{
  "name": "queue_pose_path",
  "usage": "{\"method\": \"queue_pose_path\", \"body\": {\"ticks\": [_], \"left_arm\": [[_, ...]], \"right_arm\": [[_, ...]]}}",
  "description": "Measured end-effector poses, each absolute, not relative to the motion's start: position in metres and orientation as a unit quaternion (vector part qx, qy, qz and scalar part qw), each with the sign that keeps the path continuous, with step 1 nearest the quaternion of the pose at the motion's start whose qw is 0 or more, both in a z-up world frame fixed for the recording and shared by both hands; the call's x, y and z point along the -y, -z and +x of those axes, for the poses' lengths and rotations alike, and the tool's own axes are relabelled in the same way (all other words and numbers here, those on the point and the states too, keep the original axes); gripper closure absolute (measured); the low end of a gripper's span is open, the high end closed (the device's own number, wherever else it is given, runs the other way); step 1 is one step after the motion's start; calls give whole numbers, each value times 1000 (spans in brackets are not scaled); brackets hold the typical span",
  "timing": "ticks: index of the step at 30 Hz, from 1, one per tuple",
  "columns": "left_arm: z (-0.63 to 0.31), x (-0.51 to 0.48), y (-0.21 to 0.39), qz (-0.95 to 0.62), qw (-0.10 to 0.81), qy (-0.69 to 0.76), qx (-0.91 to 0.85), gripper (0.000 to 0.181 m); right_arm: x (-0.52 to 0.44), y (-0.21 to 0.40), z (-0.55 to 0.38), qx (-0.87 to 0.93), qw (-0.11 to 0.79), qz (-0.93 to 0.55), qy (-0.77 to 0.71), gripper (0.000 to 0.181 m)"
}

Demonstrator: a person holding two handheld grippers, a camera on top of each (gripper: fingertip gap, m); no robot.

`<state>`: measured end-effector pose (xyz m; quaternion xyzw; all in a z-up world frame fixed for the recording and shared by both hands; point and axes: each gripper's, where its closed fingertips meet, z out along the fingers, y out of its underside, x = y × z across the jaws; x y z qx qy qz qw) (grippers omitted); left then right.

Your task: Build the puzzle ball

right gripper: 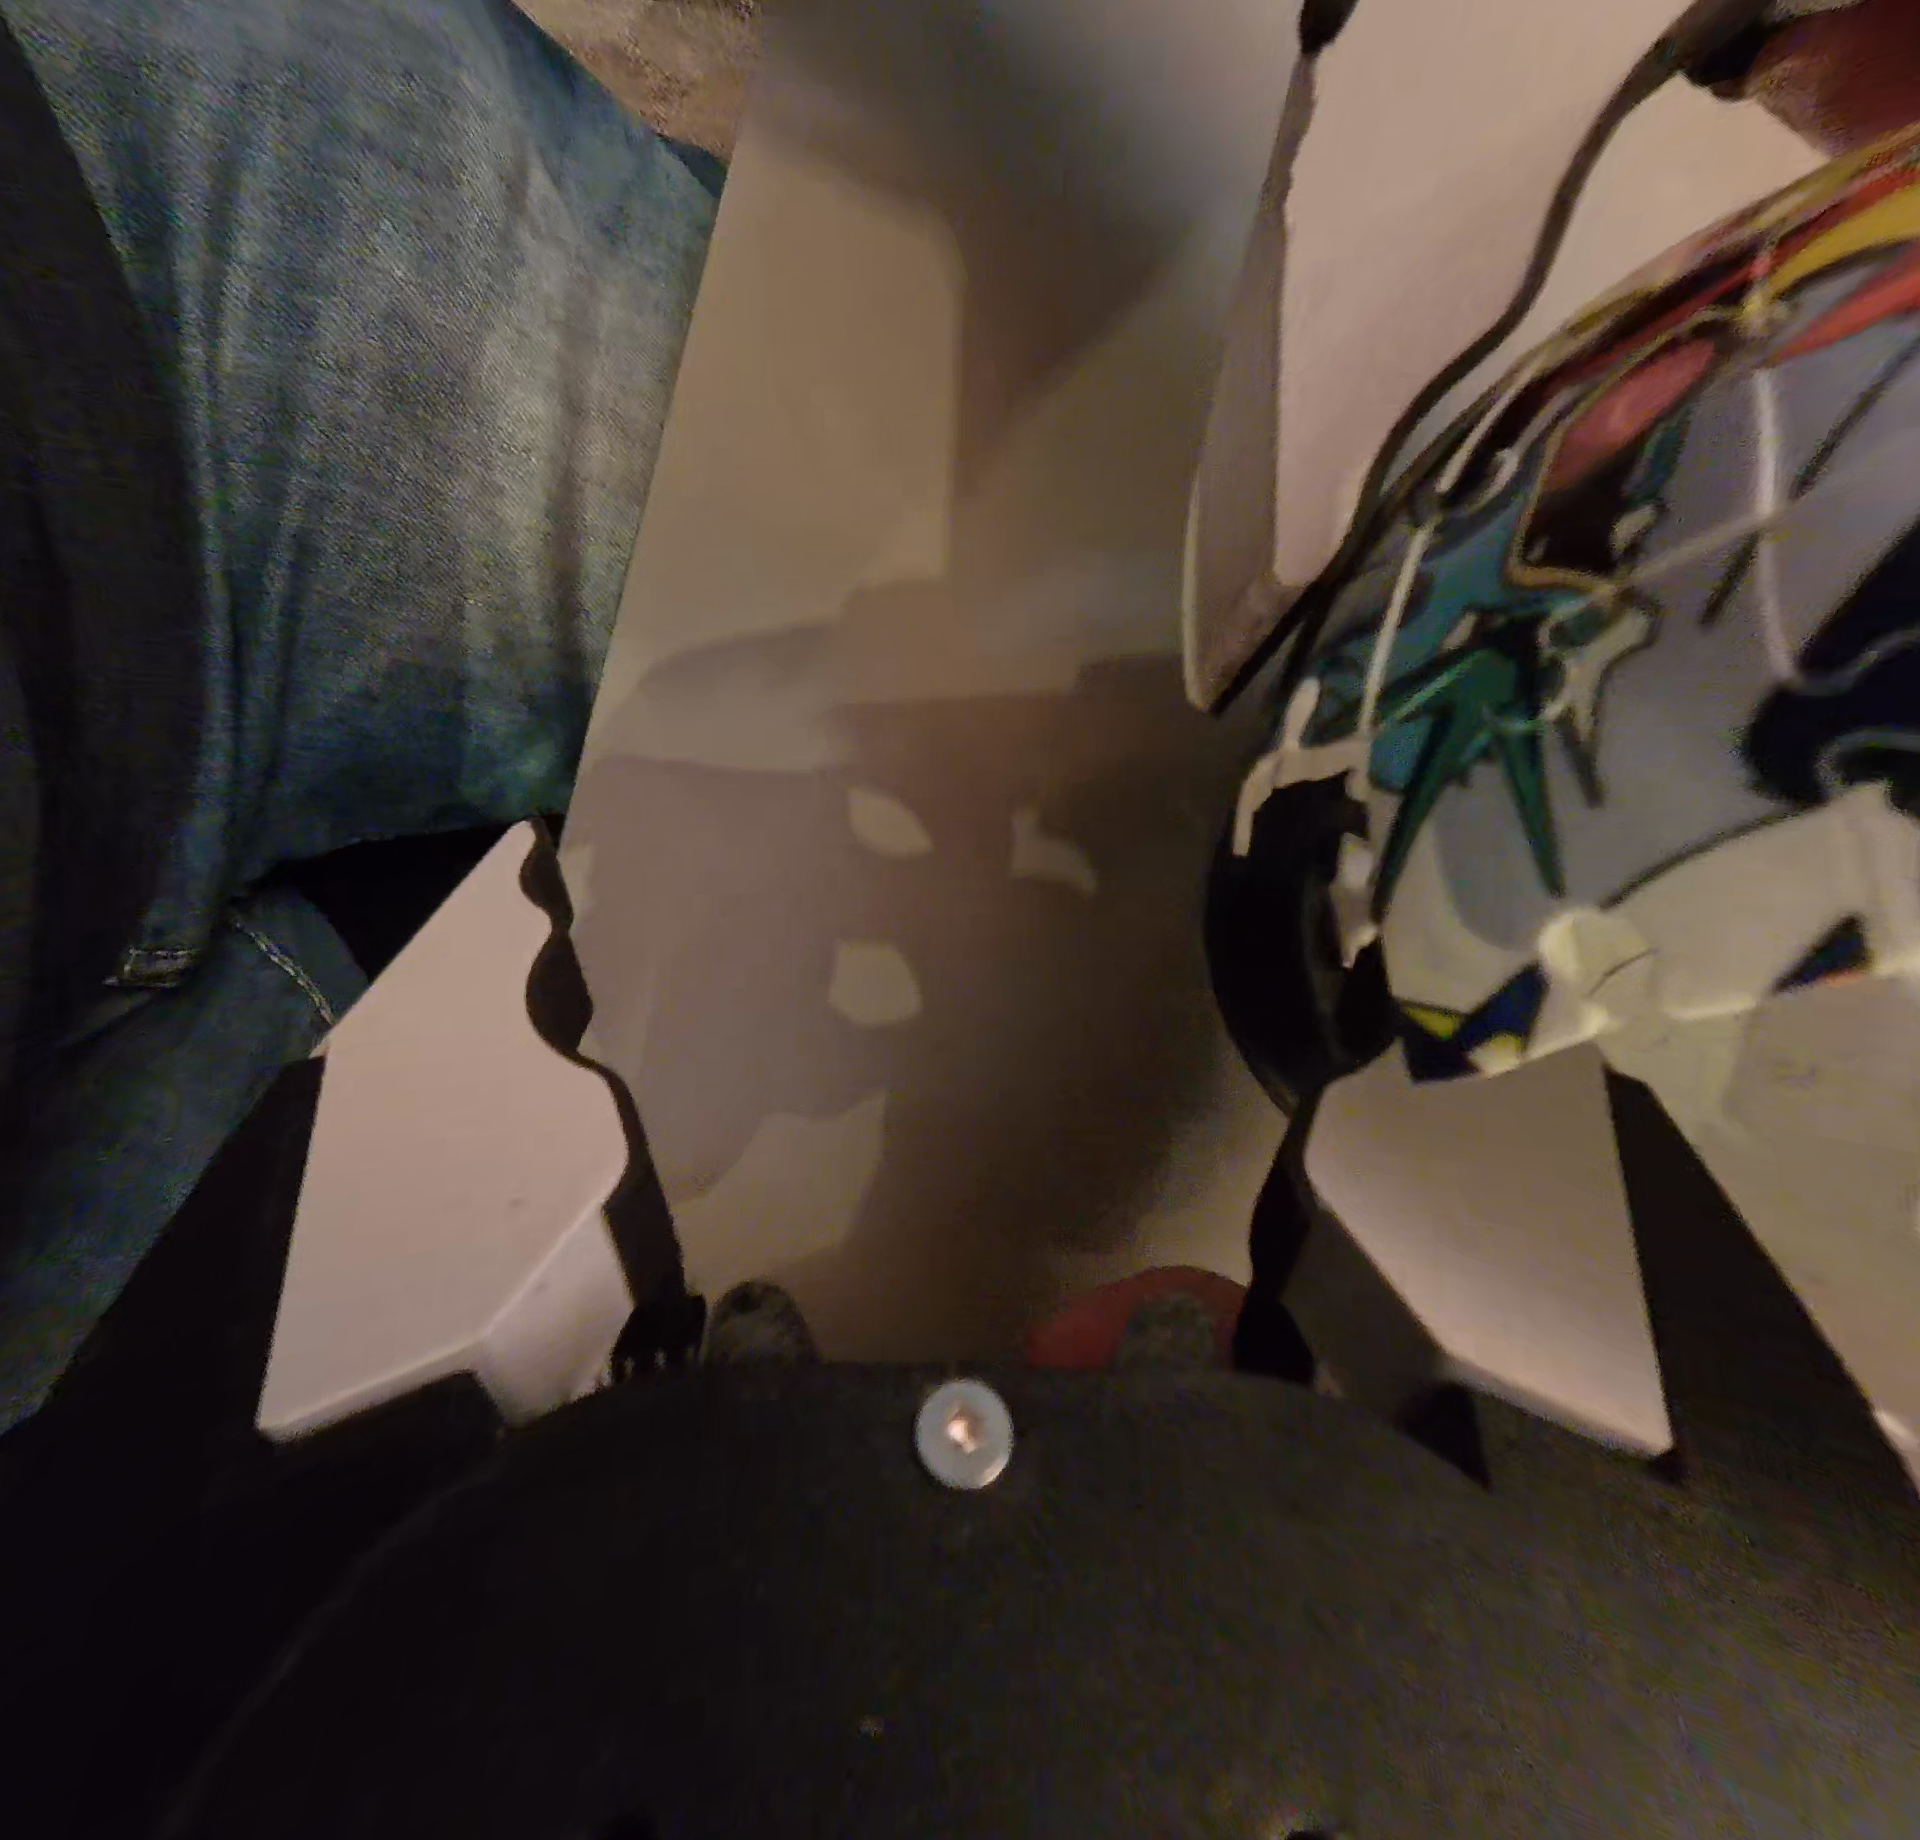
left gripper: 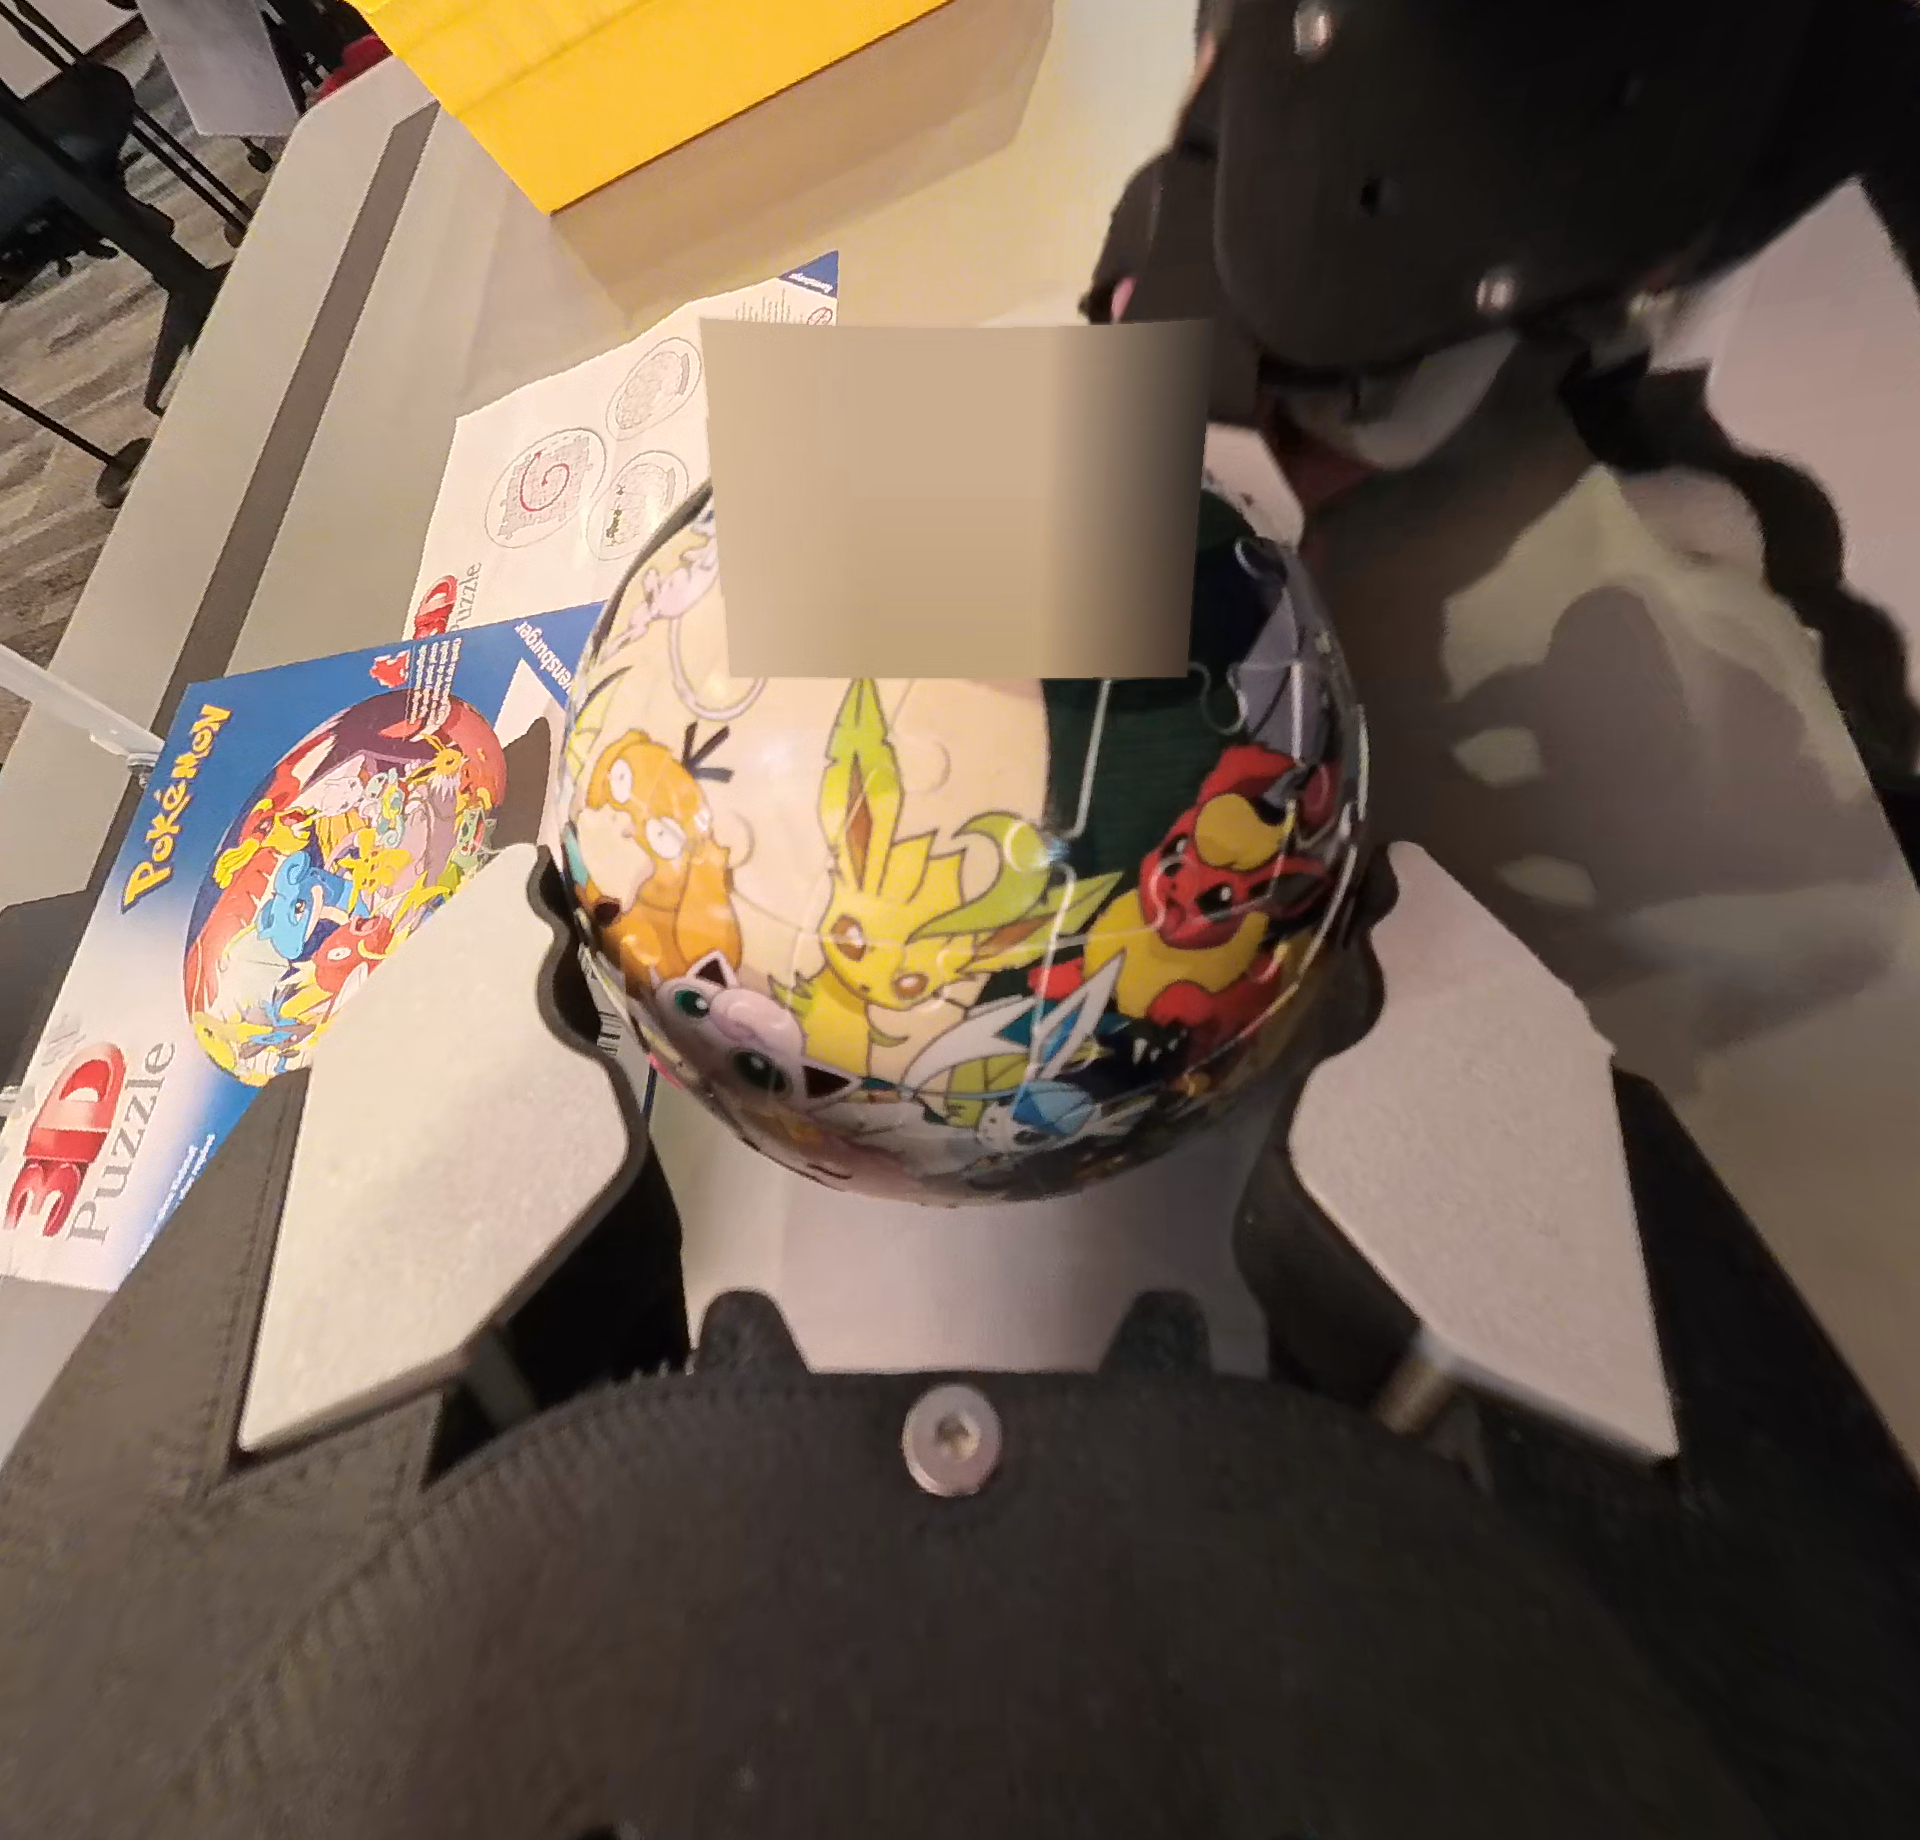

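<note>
left gripper (left gripper: pixel 961 917) clamped on the puzzle ball (left gripper: pixel 935 917) above the desk (left gripper: pixel 1766 647).
its jaws press the ball's two sides, and a gap of missing pieces shows dark on the upper right of the ball. the right gripper (right gripper: pixel 925 959) has its jaws wide apart with nothing between them (the ball (right gripper: pixel 1621 647) sits just beside its right finger, blurred). on the desk lie a blue leaflet (left gripper: pixel 260 917), a white instruction sheet (left gripper: pixel 561 481) and a yellow box (left gripper: pixel 675 34). denim-clad legs (right gripper: pixel 291 440) show on the left of the right wrist view.
</note>
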<state>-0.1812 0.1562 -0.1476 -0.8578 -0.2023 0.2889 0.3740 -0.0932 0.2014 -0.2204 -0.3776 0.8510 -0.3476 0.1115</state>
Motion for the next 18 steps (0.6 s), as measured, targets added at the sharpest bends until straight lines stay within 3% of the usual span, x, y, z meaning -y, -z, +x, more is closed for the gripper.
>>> {"method": "queue_pose_path", "body": {"ticks": [1, 18], "left_arm": [[-181, -156, 148, -858, 374, -289, 202, 46], [-181, -156, 148, -858, 373, -291, 202, 46]], "right_arm": [[-201, 219, -91, -849, 116, -379, 351, 38], [-216, 211, -103, -842, 112, -387, 358, 61]]}}
